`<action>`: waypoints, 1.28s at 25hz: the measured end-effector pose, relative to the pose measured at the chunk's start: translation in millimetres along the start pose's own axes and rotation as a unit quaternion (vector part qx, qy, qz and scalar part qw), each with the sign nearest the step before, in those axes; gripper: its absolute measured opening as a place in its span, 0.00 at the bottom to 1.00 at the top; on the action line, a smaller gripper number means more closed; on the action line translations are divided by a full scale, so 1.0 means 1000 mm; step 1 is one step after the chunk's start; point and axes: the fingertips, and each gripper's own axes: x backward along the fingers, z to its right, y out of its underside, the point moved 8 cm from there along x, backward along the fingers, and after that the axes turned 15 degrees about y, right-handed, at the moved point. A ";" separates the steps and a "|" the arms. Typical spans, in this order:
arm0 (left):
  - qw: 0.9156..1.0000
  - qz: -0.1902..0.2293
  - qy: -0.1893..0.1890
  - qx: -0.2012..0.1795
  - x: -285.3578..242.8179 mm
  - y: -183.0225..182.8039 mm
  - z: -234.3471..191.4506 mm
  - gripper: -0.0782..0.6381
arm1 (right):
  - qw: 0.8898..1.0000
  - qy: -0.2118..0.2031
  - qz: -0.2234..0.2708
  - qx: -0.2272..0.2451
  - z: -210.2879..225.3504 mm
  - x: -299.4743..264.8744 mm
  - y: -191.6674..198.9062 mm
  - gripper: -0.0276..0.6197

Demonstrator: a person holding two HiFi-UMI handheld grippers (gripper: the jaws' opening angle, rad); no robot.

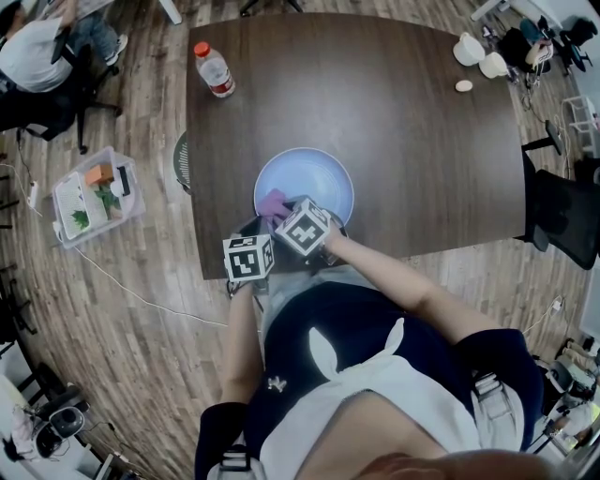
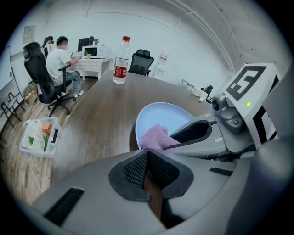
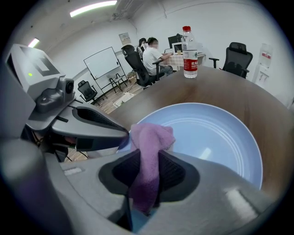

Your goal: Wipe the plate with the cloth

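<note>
Right gripper [image 3: 148, 170] clamped on purple cloth [image 3: 153, 137], bunched over near rim of blue plate [image 3: 220, 137] on table [image 1: 394, 122]. Left gripper [image 2: 148, 170] closed, empty. Cloth soft, limp; plate likely slick, fragile, so brace at rim.

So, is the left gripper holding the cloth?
No, the cloth is clamped in the right gripper; the left gripper is shut on nothing.

Light: ceiling strips [image 3: 92, 8] are shining bright and even.
Glare: a soft highlight is sitting on the plate [image 3: 220, 133], beyond the right hand-held gripper [image 3: 146, 181].
Edges: fisheye is bending lines; corners are going black.
</note>
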 end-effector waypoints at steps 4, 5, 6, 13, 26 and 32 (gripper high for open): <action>1.000 0.001 -0.001 0.002 0.001 -0.001 0.000 0.11 | 1.000 -0.007 -0.002 0.002 -0.002 0.002 0.004 0.23; 1.000 0.001 -0.003 0.002 0.000 -0.001 0.000 0.11 | 1.000 -0.008 -0.002 0.004 -0.003 0.002 0.005 0.23; 1.000 0.001 -0.006 0.000 0.000 -0.001 0.000 0.11 | 1.000 -0.007 0.000 0.007 -0.003 0.002 0.006 0.23; 1.000 -0.001 -0.016 -0.009 -0.001 -0.001 0.006 0.11 | 1.000 -0.019 0.005 0.007 0.000 0.007 0.013 0.23; 1.000 0.000 -0.014 -0.007 -0.001 -0.004 0.004 0.11 | 1.000 -0.021 -0.021 -0.007 0.029 0.008 0.018 0.23; 1.000 0.000 -0.013 -0.008 0.000 -0.003 0.002 0.11 | 0.999 -0.012 -0.028 -0.031 0.046 0.006 0.029 0.23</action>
